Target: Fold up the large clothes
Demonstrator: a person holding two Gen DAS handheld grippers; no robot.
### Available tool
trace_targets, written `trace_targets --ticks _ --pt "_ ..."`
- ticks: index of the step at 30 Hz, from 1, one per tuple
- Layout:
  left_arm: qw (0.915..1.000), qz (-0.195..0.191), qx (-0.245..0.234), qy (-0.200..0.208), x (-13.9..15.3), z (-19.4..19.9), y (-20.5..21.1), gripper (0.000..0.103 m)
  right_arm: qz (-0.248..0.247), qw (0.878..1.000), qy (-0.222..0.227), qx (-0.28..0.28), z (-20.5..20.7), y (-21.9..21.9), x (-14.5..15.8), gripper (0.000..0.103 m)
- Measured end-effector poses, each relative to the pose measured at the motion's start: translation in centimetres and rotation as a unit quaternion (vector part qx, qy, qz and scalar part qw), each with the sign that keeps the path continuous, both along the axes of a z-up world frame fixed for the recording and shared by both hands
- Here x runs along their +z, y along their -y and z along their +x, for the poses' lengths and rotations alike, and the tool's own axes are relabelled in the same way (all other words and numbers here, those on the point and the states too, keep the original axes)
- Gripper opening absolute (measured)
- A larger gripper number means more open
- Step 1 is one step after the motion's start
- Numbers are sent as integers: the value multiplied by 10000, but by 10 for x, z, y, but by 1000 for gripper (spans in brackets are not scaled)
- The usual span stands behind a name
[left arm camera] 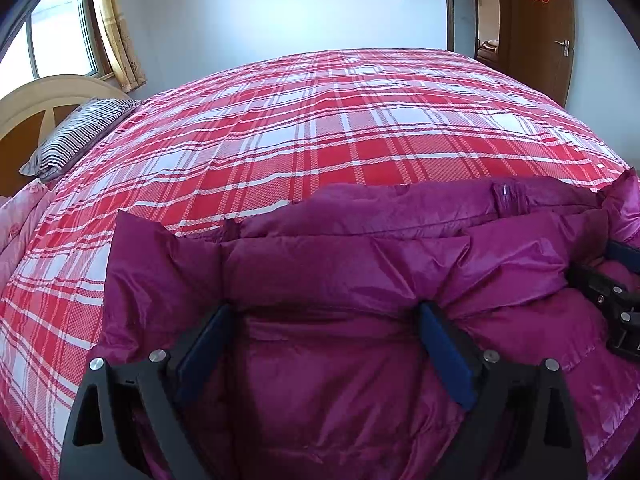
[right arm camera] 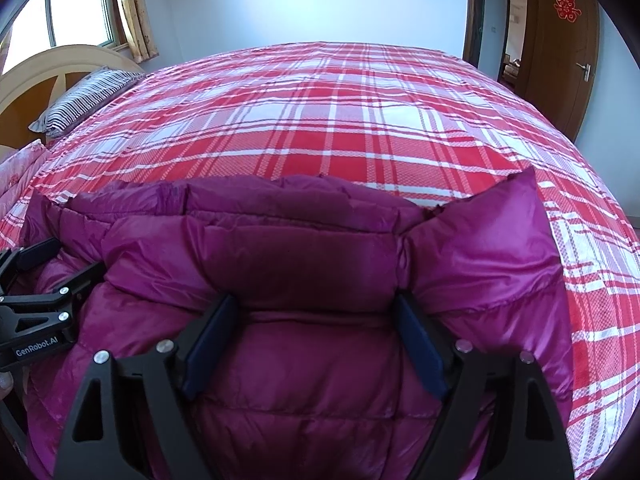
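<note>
A large magenta puffer jacket (left arm camera: 340, 264) lies on the near part of a red-and-white plaid bed (left arm camera: 320, 128); it also shows in the right wrist view (right arm camera: 288, 240). My left gripper (left arm camera: 324, 312) is open, its blue-padded fingers (left arm camera: 444, 352) pressed down on the padded fabric, which bulges between them. My right gripper (right arm camera: 314, 304) is open in the same way, fingers (right arm camera: 420, 348) astride a fold of the jacket. The right gripper shows at the right edge of the left wrist view (left arm camera: 612, 300); the left gripper shows at the left edge of the right wrist view (right arm camera: 36, 300).
A striped pillow (left arm camera: 80, 136) lies by the cream headboard (left arm camera: 44, 96) at far left, with pink bedding (left arm camera: 20, 216) beside it. A window with curtains (left arm camera: 116, 32) is behind. A brown door (left arm camera: 536, 28) stands open at the far right.
</note>
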State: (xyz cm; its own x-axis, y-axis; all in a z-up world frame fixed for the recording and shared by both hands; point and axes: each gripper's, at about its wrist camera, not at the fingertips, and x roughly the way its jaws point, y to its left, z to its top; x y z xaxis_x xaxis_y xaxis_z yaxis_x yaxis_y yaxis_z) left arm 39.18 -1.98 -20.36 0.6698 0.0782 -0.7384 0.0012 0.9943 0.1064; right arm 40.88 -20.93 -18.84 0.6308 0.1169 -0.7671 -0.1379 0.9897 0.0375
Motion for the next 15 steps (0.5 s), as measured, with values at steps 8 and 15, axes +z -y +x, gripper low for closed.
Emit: trace_targets --ticks 8,15 --pt "10000 26 16 -8 -1 0 0 96 -35 10000 -8 -6 1 -1 -1 85" --pt "10000 25 21 -11 -1 1 -1 97 -101 9999 -11 -14 2 -3 -2 85"
